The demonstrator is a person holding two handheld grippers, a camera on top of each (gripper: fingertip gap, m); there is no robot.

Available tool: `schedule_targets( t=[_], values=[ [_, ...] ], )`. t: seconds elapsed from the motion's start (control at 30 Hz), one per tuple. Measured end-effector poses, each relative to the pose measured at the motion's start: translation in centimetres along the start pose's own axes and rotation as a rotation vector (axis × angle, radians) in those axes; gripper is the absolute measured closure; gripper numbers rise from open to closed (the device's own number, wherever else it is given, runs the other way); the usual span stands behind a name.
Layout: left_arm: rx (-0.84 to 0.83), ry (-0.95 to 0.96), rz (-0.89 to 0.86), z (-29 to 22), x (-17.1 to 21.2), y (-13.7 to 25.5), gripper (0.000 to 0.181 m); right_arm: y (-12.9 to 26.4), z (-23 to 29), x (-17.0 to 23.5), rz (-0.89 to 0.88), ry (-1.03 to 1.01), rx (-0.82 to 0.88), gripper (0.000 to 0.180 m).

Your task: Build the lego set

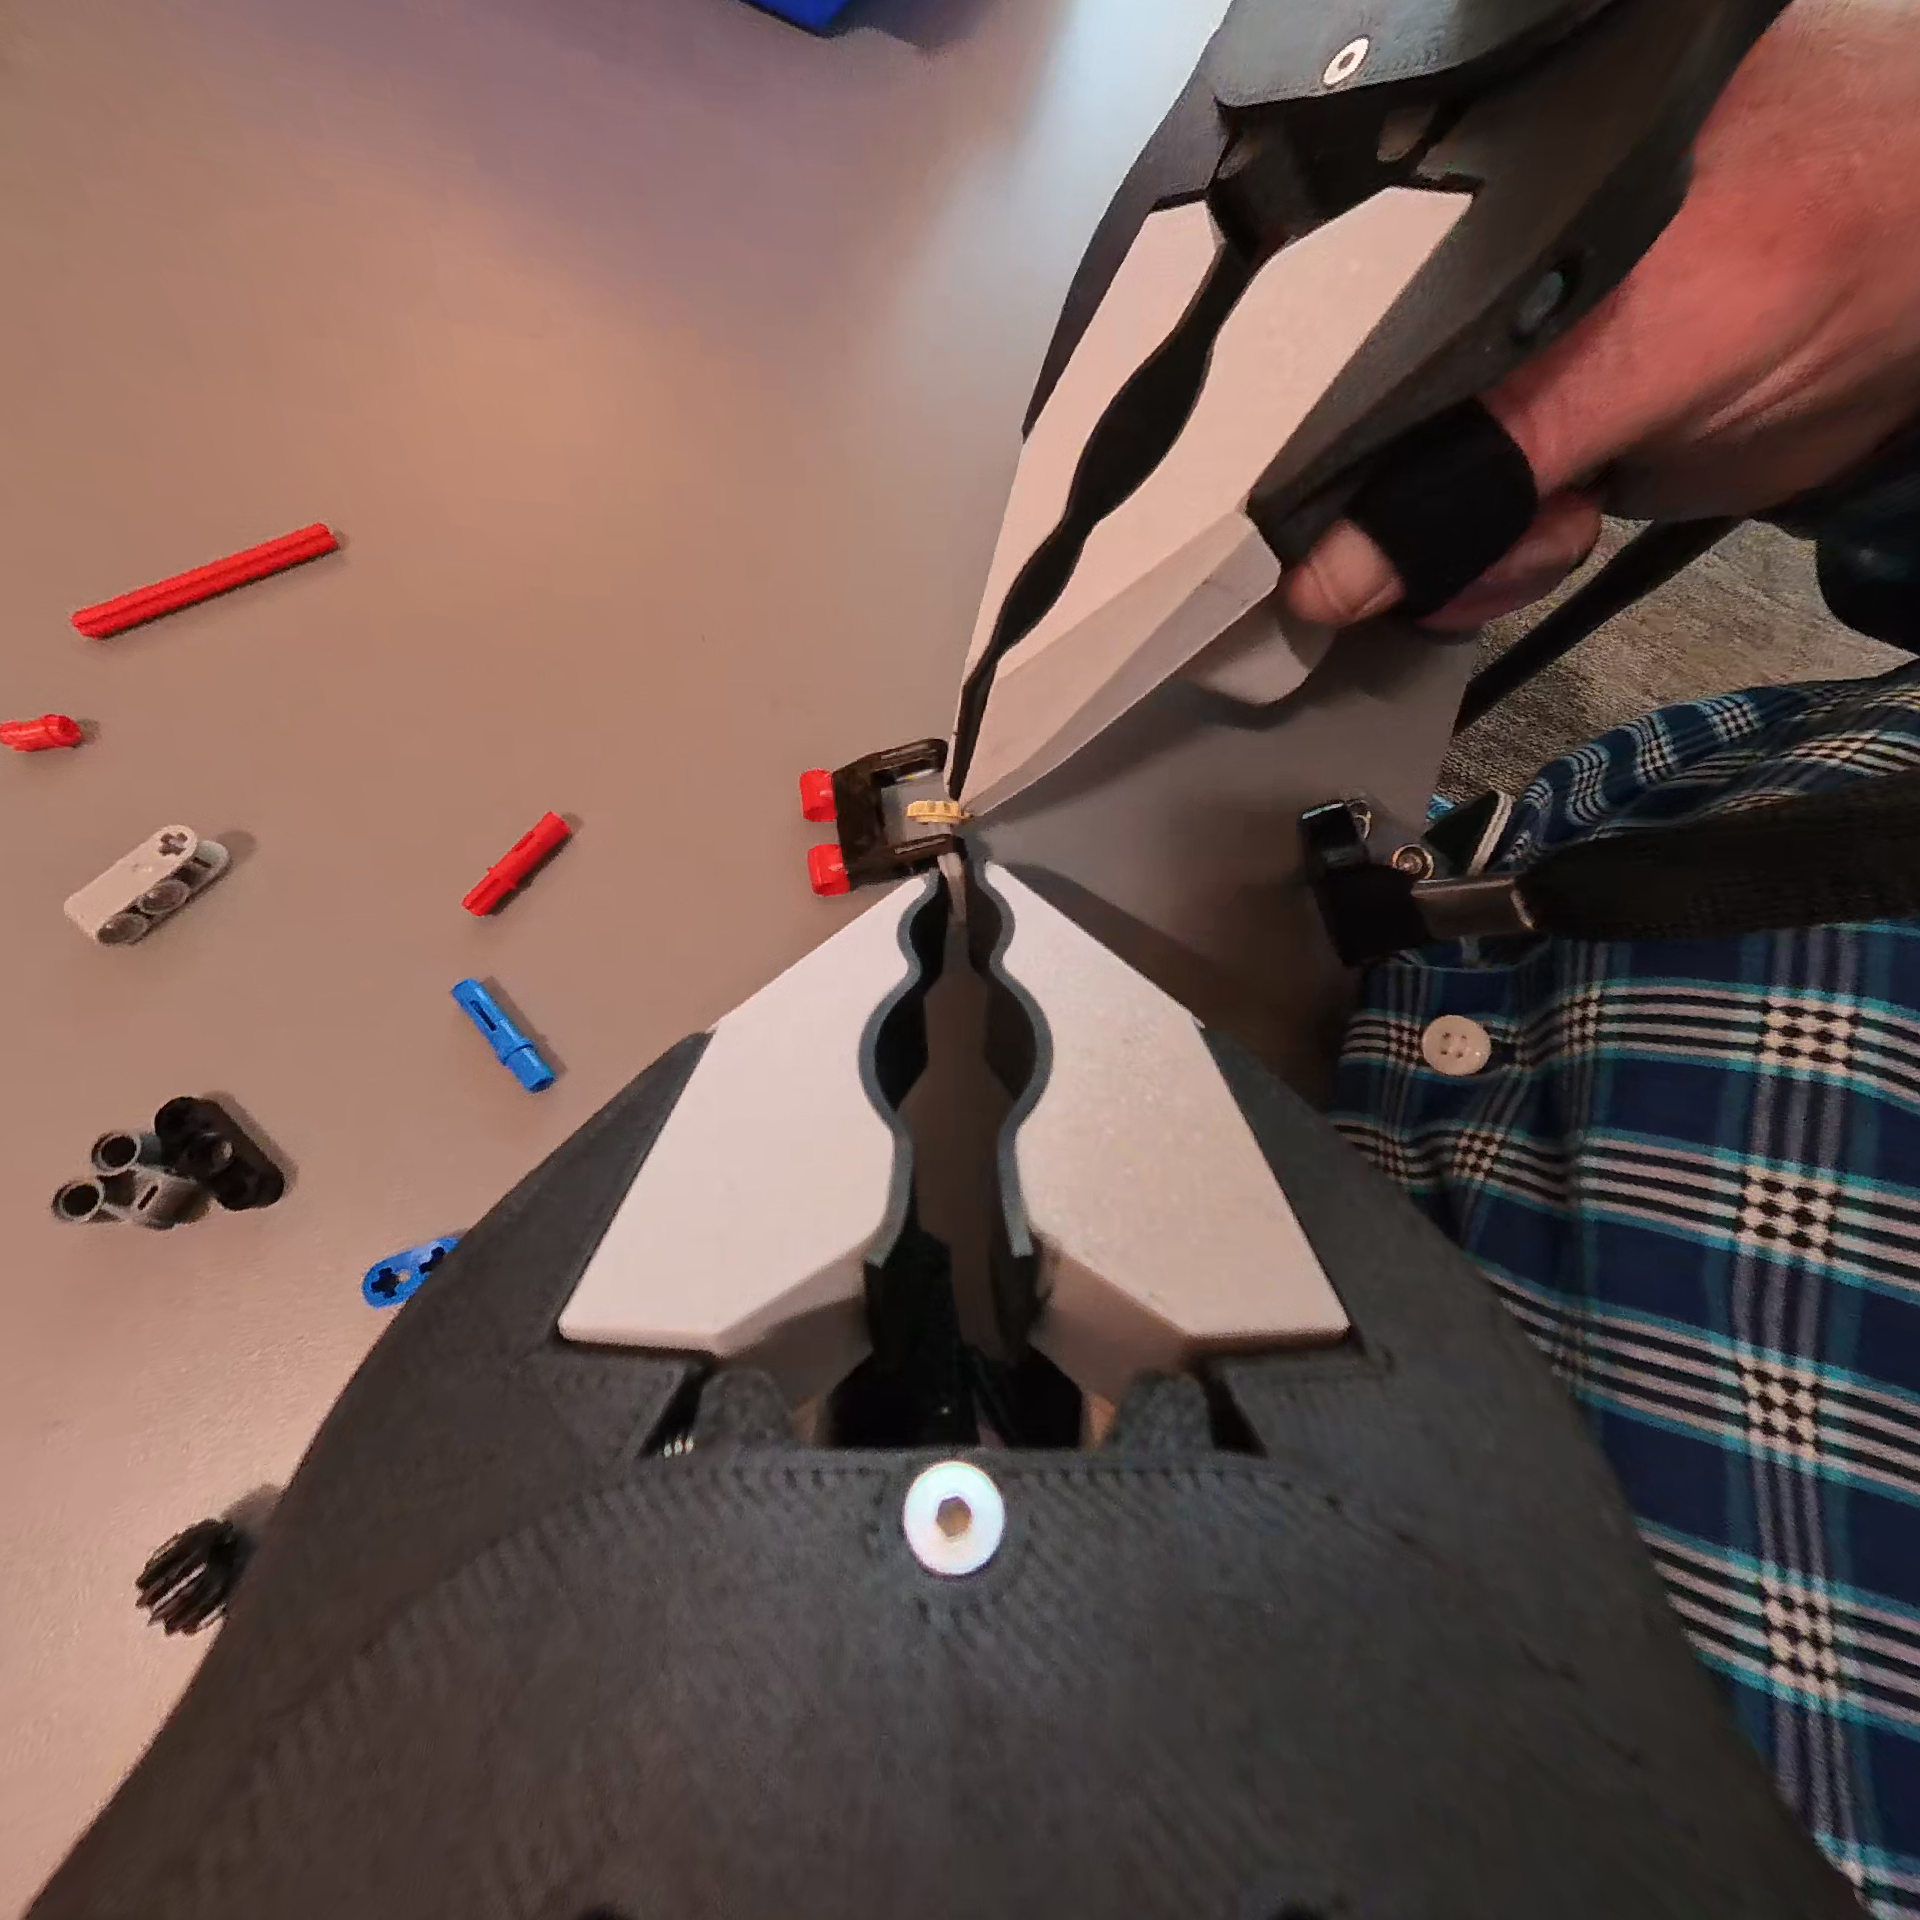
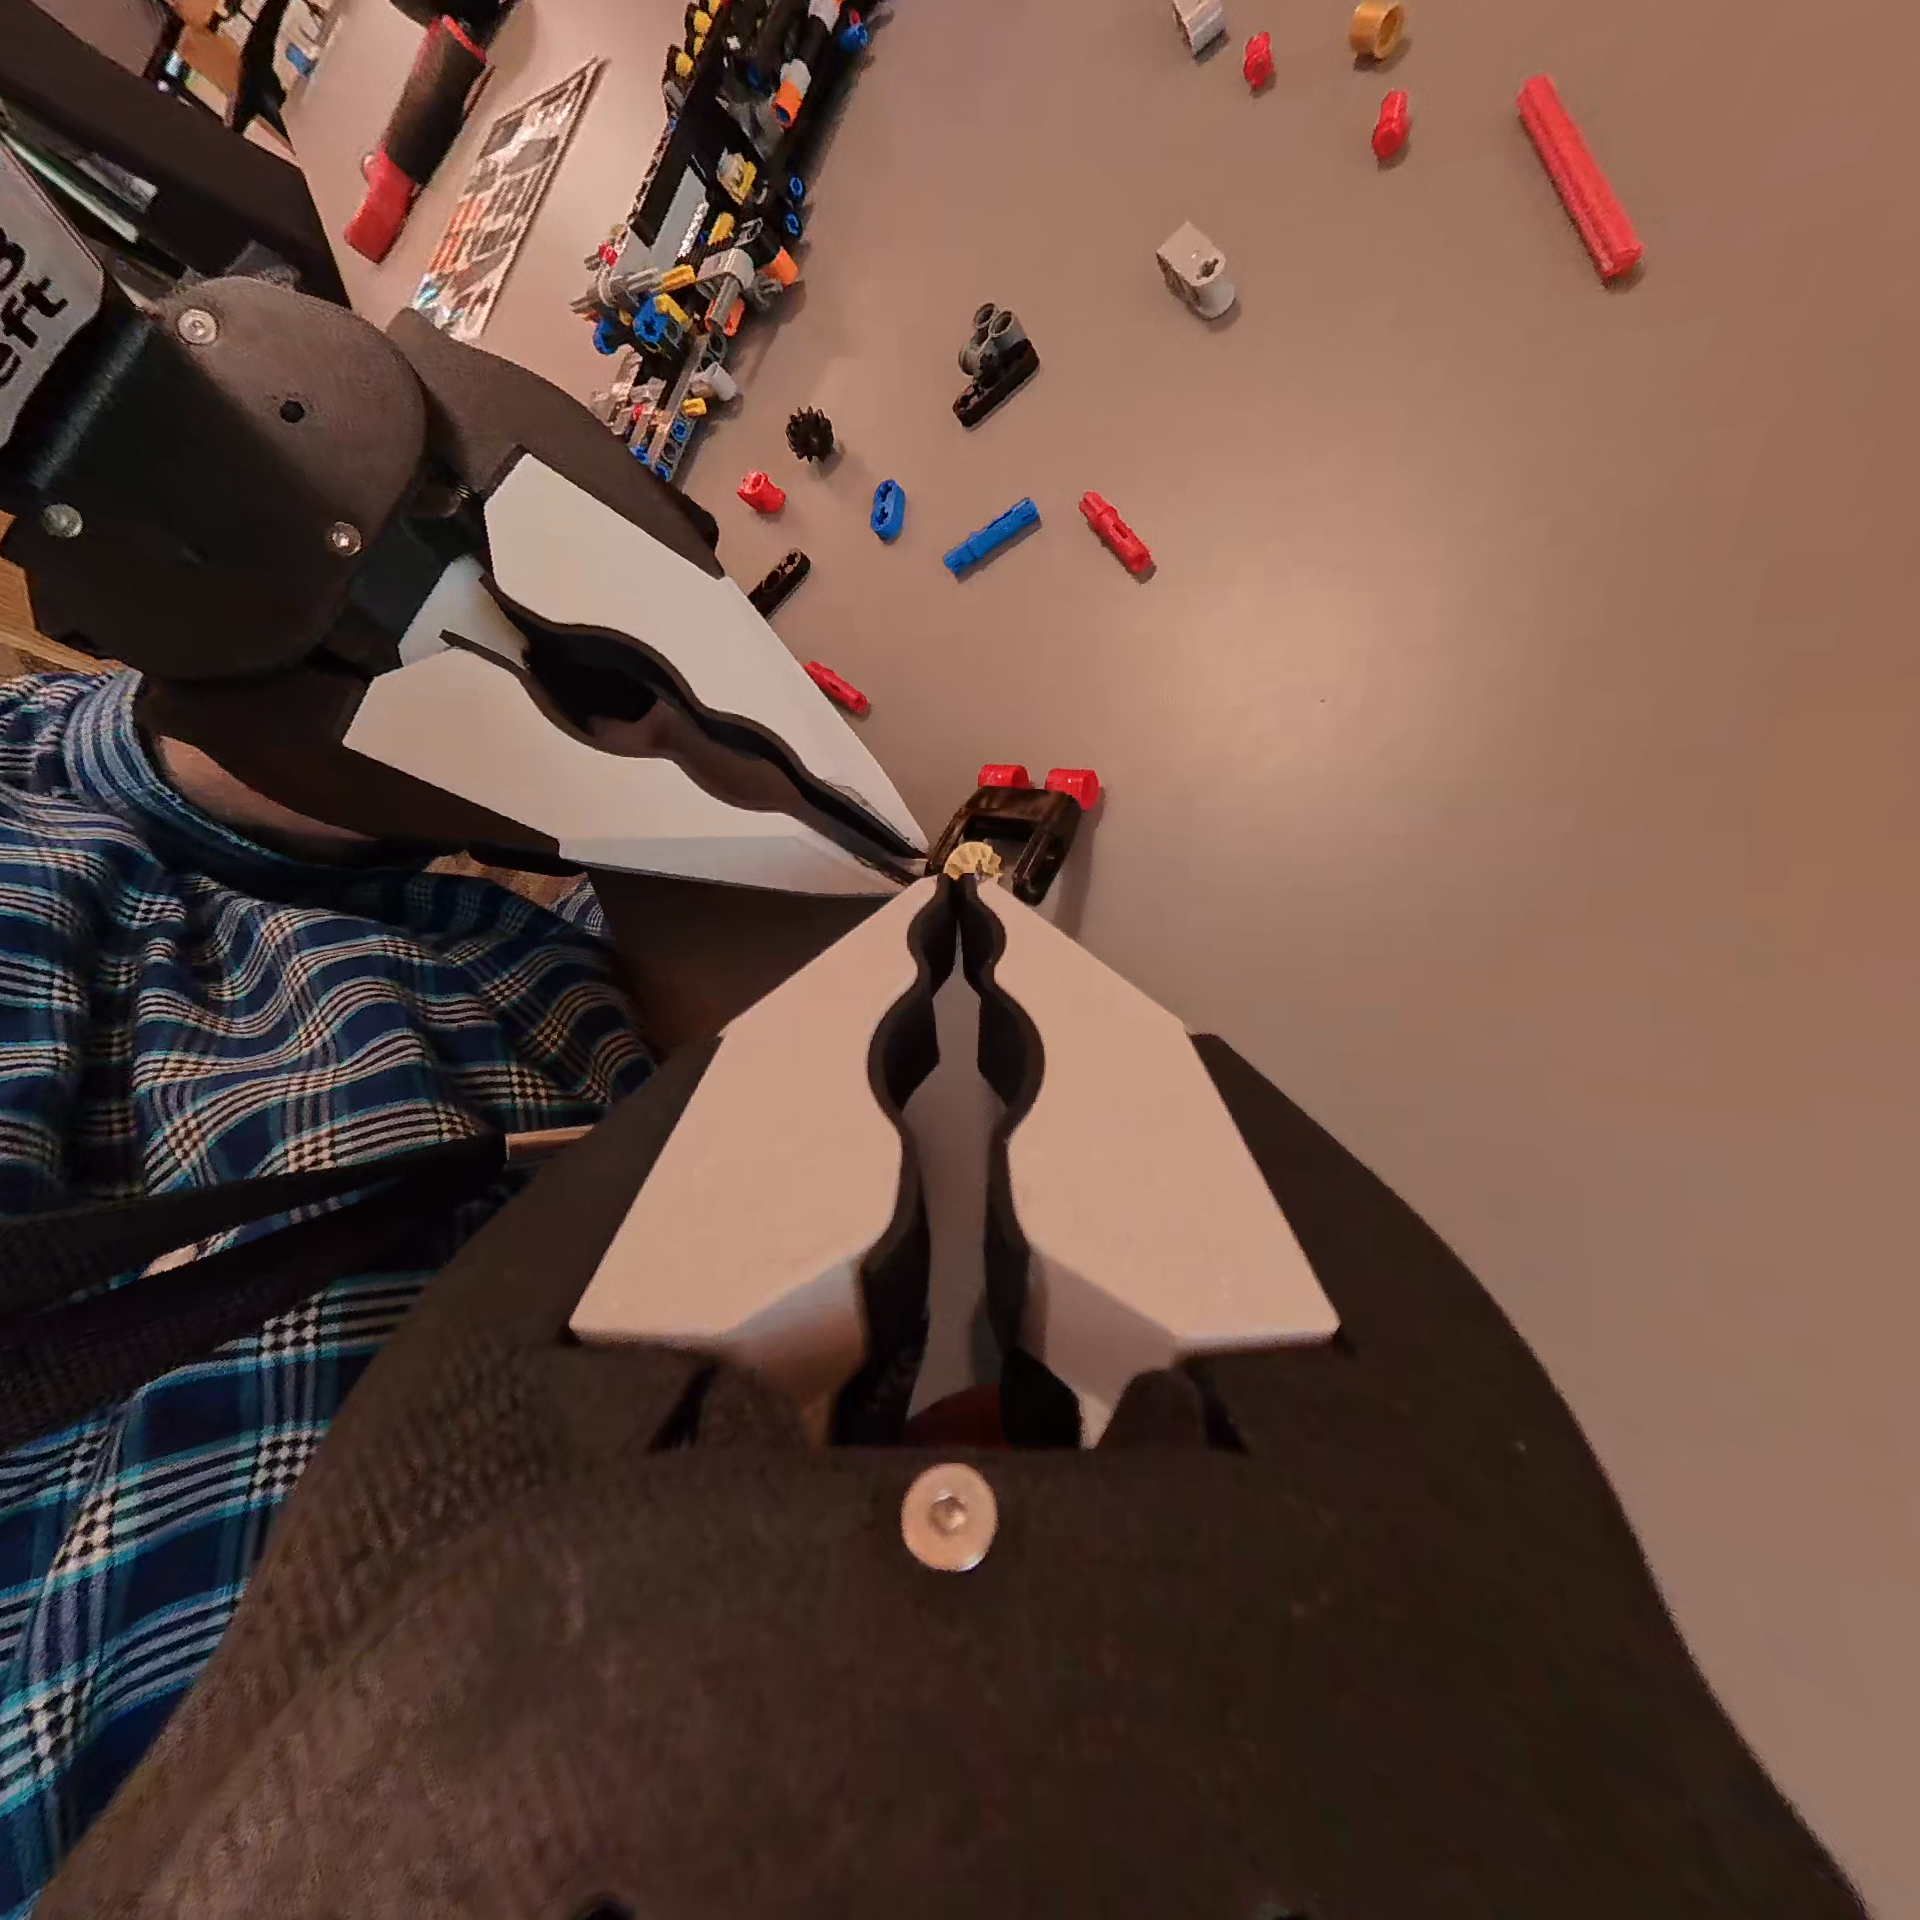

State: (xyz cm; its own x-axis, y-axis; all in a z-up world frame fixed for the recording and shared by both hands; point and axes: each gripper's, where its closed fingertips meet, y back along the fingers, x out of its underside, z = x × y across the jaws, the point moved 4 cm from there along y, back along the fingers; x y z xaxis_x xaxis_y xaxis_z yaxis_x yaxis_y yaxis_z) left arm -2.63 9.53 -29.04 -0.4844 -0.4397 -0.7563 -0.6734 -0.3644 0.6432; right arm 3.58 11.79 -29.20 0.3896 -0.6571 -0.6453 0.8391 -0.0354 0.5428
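Note:
A small black frame point(image 1: 871, 821) with two red pins point(image 1: 821, 795) on its far side is held between the two grippers, near the table's front edge. My left gripper point(image 1: 956, 873) is shut on a thin grey axle point(image 1: 953, 885) that sticks out of the frame. My right gripper point(image 2: 961, 883) is shut on a small tan gear point(image 2: 971, 860) right at the frame point(image 2: 1023, 826). In the left wrist view the right gripper point(image 1: 956, 792) comes in from the upper right, and its tips meet the tan gear point(image 1: 935, 810).
Loose parts lie on the brown table point(image 1: 623, 364): a long red axle point(image 1: 205, 580), a red pin point(image 1: 516, 862), a blue pin point(image 1: 504, 1034), a grey connector point(image 1: 145, 883) and a black gear point(image 2: 812, 432). A part-built model point(image 2: 717, 208) stands at the back. A plaid-shirted person point(image 1: 1662, 1299) is at the table edge. Only a small space, under 4 cm, lies between the two pairs of fingers.

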Motion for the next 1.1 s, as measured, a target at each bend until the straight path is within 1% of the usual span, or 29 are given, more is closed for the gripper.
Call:
schedule_targets(
  t=[0.23,0.73,1.1],
  values=[
    [0.007,0.001,-0.009,-0.03,-0.10,0.08,0.179,0.11,0.12,-0.02,-0.017,0.025,0.017,0.179],
    [0.000,-0.013,-0.026,-0.10,-0.31,0.18,0.179,-0.14,0.47,0.10,-0.025,0.137,0.108,0.168],
    [-0.001,-0.011,-0.032,-0.08,-0.35,0.20,0.179,0.01,0.62,0.03,-0.054,0.163,0.144,0.169]
  ],
)
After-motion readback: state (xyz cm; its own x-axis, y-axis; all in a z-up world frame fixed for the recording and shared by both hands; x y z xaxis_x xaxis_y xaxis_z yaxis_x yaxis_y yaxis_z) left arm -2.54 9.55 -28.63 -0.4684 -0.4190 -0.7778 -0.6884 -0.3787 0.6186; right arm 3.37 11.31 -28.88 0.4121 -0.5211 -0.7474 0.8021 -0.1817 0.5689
